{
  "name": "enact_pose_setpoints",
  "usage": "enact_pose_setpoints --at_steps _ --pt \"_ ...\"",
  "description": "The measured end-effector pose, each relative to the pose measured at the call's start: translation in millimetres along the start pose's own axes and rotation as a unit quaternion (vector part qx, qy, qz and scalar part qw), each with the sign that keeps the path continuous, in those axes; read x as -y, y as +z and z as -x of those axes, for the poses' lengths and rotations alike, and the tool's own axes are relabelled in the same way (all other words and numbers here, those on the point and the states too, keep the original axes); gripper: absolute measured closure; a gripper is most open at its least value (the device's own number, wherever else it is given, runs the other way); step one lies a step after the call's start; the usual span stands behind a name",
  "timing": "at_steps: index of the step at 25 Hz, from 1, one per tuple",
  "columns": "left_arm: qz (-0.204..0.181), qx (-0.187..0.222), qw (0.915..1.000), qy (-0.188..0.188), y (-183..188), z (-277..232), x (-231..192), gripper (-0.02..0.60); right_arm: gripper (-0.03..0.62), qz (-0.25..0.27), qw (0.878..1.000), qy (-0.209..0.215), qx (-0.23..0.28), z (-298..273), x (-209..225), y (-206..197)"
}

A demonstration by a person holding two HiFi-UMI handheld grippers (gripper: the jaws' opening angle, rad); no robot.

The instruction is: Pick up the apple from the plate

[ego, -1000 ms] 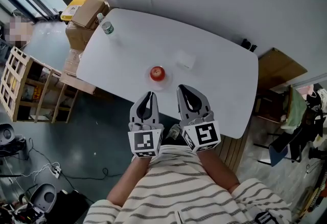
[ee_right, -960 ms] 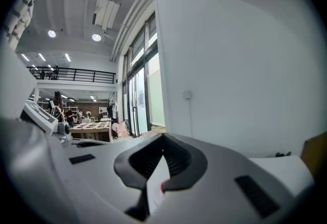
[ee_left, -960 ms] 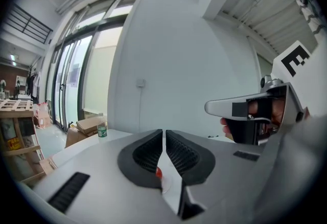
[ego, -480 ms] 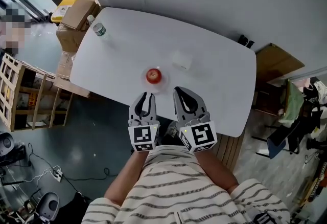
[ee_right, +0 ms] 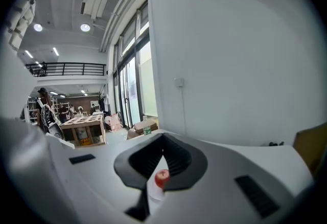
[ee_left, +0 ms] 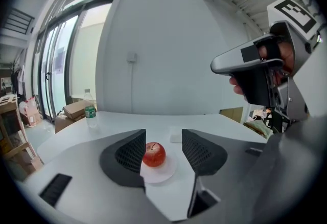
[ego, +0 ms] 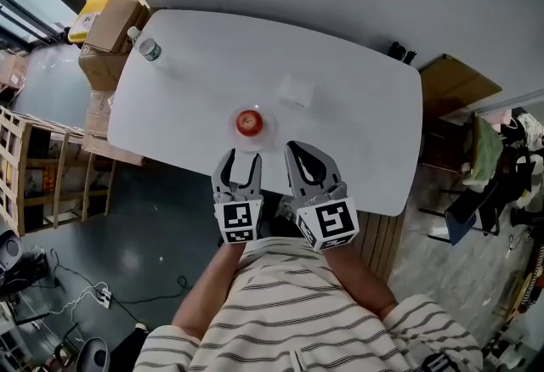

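A red apple (ego: 248, 121) sits on a small pale plate (ego: 265, 129) near the front edge of the white table (ego: 357, 132). My left gripper (ego: 241, 160) hovers just short of the plate. Its jaws have just been opening and stand open, with nothing between them. In the left gripper view the apple (ee_left: 154, 154) and plate (ee_left: 162, 171) lie ahead, framed by the left gripper (ee_left: 163, 149). My right gripper (ego: 297, 149) is shut beside it, right of the apple. In the right gripper view the apple (ee_right: 162, 178) shows below the closed tips of the right gripper (ee_right: 163, 152).
A water bottle (ego: 146, 47) stands at the table's far left corner and a small white box (ego: 297, 92) lies behind the plate. Cardboard boxes (ego: 106, 18) and a wooden rack (ego: 30, 166) stand left of the table, a chair (ego: 463, 217) at the right.
The left gripper's jaws went from shut to open. Both grippers sank a little toward the table edge, the left one more. The apple kept its place on the plate.
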State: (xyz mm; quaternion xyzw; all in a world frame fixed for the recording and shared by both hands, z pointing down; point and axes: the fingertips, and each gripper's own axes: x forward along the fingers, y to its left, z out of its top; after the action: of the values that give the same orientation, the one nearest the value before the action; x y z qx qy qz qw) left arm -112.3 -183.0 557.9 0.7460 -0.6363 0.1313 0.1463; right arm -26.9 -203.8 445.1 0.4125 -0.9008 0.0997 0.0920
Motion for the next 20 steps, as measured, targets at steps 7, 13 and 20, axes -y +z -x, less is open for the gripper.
enact_pose_setpoints --at_steps 7,13,20 --pt "-0.012 -0.012 0.9999 0.0 -12.8 -14.9 -8.7 0.322 0.582 -0.003 1.0 -0.013 -0.006 -5.1 6.2 -3.1" --pt "-0.008 -0.027 0.9996 -0.006 -30.3 -29.6 -14.3 0.285 0.58 -0.003 1.0 -0.02 -0.011 -10.0 9.0 -4.7" --pt "-0.02 -0.044 0.9988 -0.012 -57.3 -50.9 -14.0 0.247 0.58 -0.005 0.999 -0.028 -0.021 -14.9 15.4 -10.5"
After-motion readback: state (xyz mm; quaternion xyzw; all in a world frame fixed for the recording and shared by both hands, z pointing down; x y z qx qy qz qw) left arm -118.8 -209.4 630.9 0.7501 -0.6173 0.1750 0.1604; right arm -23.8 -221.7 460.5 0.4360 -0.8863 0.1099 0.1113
